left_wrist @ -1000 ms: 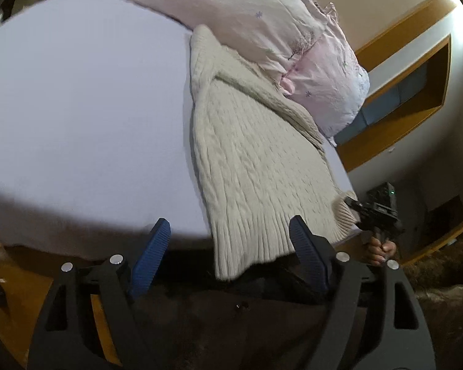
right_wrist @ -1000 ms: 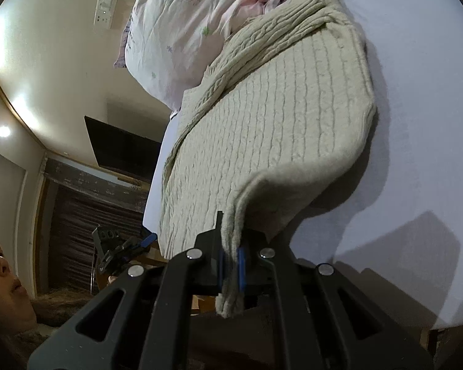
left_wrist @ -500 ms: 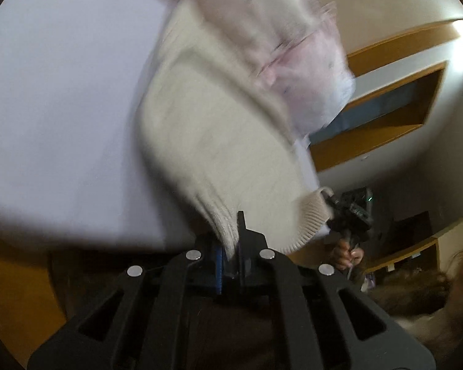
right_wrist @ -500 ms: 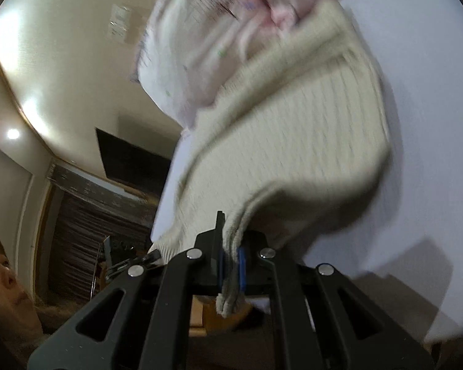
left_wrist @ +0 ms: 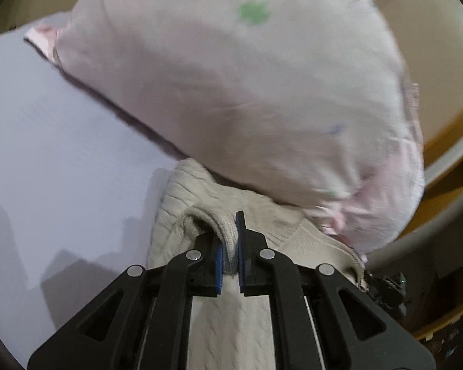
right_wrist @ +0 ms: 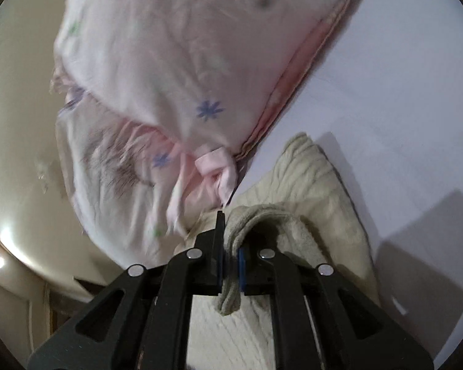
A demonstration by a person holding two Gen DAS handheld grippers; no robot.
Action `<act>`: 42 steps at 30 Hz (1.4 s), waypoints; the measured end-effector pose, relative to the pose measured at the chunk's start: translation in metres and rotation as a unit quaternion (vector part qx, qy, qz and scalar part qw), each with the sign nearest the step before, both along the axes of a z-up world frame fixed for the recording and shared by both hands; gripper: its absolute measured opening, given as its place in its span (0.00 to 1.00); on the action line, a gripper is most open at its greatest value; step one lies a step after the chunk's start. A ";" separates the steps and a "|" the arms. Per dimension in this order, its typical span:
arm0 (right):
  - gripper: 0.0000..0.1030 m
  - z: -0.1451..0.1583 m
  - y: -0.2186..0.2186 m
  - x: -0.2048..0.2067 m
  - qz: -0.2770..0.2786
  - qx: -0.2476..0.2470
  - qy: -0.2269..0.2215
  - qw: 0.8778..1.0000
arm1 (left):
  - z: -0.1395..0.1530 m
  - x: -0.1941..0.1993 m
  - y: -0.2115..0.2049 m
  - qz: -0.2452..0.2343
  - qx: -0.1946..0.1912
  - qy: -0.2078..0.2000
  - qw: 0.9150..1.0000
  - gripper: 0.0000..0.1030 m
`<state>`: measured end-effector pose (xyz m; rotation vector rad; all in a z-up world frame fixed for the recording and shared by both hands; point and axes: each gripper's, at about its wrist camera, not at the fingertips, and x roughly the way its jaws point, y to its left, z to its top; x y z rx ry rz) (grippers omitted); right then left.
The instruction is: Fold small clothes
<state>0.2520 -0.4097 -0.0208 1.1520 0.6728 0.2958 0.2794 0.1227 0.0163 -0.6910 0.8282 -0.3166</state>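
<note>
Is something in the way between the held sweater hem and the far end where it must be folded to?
Yes. The pink pillow lies over the sweater's far end, just ahead of both grippers (left, right), which are shut on the hem.

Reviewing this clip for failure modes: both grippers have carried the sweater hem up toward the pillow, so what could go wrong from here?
1. The pink pillow lies on the far end of the cream sweater, so the fold may bunch against it.
2. The left gripper and right gripper each pinch only a thin hem edge; it could slip out.
</note>
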 end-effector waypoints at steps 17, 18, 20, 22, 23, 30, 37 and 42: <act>0.92 0.014 -0.030 -0.050 -0.124 -0.077 -0.029 0.989 | 0.003 -0.054 0.034 -0.032 -0.011 0.031 0.999 0.83; 0.92 0.014 -0.027 -0.048 -0.114 -0.074 -0.028 0.990 | 0.000 -0.053 0.023 -0.038 -0.012 0.038 0.998 0.83; 0.92 0.011 -0.025 -0.048 -0.094 -0.072 -0.030 0.993 | -0.011 -0.055 0.010 -0.048 -0.011 0.061 0.997 0.76; 0.92 0.017 -0.014 -0.044 -0.078 -0.075 -0.034 0.994 | -0.012 -0.062 0.008 -0.035 0.002 0.050 0.998 0.70; 0.92 0.019 -0.010 -0.043 -0.067 -0.077 -0.039 0.994 | -0.013 -0.063 0.008 -0.023 0.002 0.055 0.998 0.55; 0.92 0.036 0.006 -0.038 -0.020 -0.088 -0.069 0.994 | -0.031 -0.067 0.014 -0.015 -0.116 0.071 0.991 0.15; 0.92 0.065 -0.008 -0.051 -0.024 -0.127 -0.117 0.985 | 0.071 -0.061 -0.090 -0.138 -0.182 -0.073 0.971 0.14; 0.92 0.067 -0.042 -0.059 -0.049 -0.147 -0.104 0.982 | 0.071 -0.040 -0.269 -0.290 -0.130 -0.064 0.946 0.15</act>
